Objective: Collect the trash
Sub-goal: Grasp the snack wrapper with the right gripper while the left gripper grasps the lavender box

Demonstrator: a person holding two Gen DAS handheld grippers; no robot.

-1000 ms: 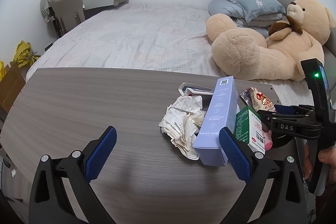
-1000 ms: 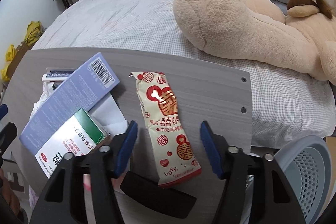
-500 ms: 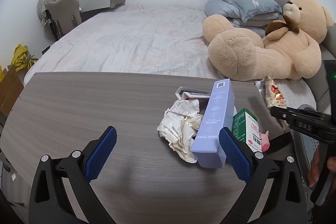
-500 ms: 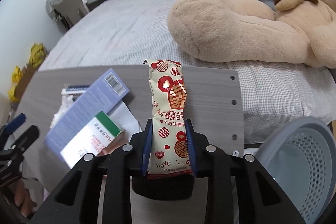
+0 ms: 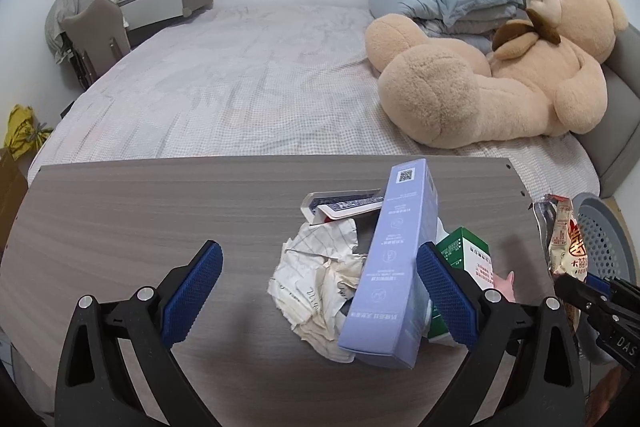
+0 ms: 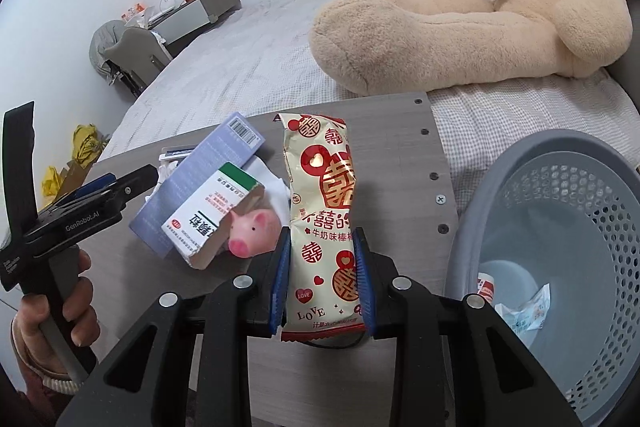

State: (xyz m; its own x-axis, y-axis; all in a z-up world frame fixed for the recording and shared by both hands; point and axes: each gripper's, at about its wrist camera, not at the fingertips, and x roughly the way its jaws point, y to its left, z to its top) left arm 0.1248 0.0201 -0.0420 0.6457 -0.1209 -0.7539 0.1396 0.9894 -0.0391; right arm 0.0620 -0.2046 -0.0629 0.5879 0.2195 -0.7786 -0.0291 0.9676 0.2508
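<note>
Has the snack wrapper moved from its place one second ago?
Yes. The snack wrapper, then flat on the table, is now clamped in the right gripper, lifted toward the basket.

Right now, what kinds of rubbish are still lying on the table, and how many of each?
Cardboard boxes: 3, lilac box, green-and-white box, flat blue-and-white box
Crumpled paper: 1, paper wad
Total: 4
</note>
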